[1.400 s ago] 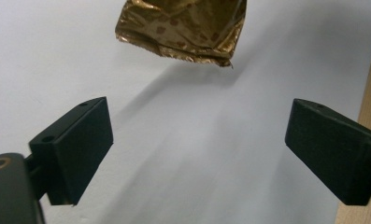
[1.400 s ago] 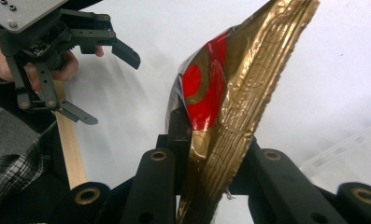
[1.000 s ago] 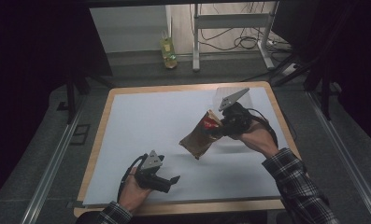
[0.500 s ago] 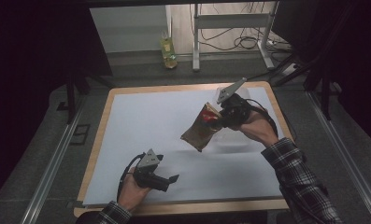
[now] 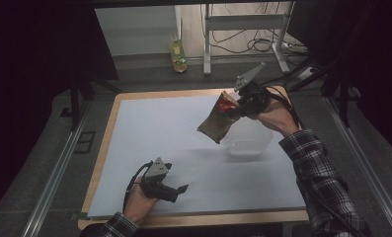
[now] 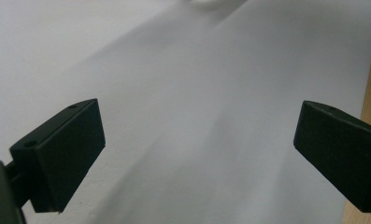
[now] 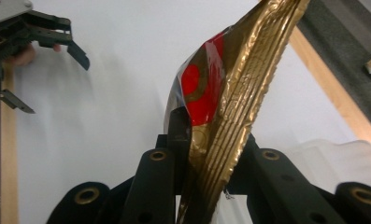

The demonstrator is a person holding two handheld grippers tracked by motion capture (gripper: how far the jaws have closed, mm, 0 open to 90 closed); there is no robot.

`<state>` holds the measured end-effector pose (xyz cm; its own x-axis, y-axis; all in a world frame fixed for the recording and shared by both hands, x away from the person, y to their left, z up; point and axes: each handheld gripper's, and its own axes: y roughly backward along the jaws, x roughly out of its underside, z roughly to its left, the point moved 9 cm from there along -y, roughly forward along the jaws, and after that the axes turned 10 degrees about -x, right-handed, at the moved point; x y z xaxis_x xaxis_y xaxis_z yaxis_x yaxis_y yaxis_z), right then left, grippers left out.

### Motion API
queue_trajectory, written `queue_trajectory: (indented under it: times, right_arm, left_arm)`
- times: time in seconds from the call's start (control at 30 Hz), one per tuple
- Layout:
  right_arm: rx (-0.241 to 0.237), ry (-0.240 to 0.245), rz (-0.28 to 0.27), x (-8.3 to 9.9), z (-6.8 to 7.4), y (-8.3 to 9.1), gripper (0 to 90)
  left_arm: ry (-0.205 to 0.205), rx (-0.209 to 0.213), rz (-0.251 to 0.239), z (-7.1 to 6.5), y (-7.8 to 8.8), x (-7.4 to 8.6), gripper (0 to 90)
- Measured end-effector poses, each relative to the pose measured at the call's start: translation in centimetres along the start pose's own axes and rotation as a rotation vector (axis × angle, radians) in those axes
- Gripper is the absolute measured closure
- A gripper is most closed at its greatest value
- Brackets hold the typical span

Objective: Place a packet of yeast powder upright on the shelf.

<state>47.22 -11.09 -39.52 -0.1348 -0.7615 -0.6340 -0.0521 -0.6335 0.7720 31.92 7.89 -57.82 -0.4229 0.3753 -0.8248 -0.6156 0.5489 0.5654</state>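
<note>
The gold snack bag with its red print hangs in the air over the far right part of the table, pinched by its crimped top edge in the right gripper. Beneath it, near the right edge, sits a clear plastic container. The left gripper rests near the front edge, jaws spread wide with nothing between them.

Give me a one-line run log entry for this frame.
right claw: shut on gold snack bag, held above clear tub | left claw: open, empty, low over white mat
</note>
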Motion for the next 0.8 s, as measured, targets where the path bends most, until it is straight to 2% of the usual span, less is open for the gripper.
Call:
queue_trajectory:
  times: [0.17,0.2,0.47,0.6,0.67,0.8]
  right_arm:
    - [0.017,0.014,0.011,-0.1,-1.1,0.6,76.4]
    - [0.030,0.026,0.018,0.0,-1.7,0.9,76.4]
    - [0.064,0.020,0.033,0.3,-3.5,2.0,76.4]
    - [0.093,0.027,0.060,0.7,-4.8,2.8,76.4]
    - [0.094,0.026,0.062,0.8,-5.0,2.9,76.4]
    - [0.118,0.036,0.082,1.1,-6.1,4.0,76.5]
  left_arm:
    - [-0.003,0.000,-0.001,0.0,0.0,0.0,1.8]
    - [-0.004,0.000,-0.001,0.1,0.0,0.0,1.8]
    - [-0.010,0.001,0.001,0.1,0.1,0.0,1.8]
    - [-0.010,0.001,0.003,0.1,0.1,0.1,1.8]
    - [-0.010,0.001,0.003,0.1,0.1,0.1,1.8]
    - [-0.008,0.001,0.003,0.1,0.1,0.1,1.8]
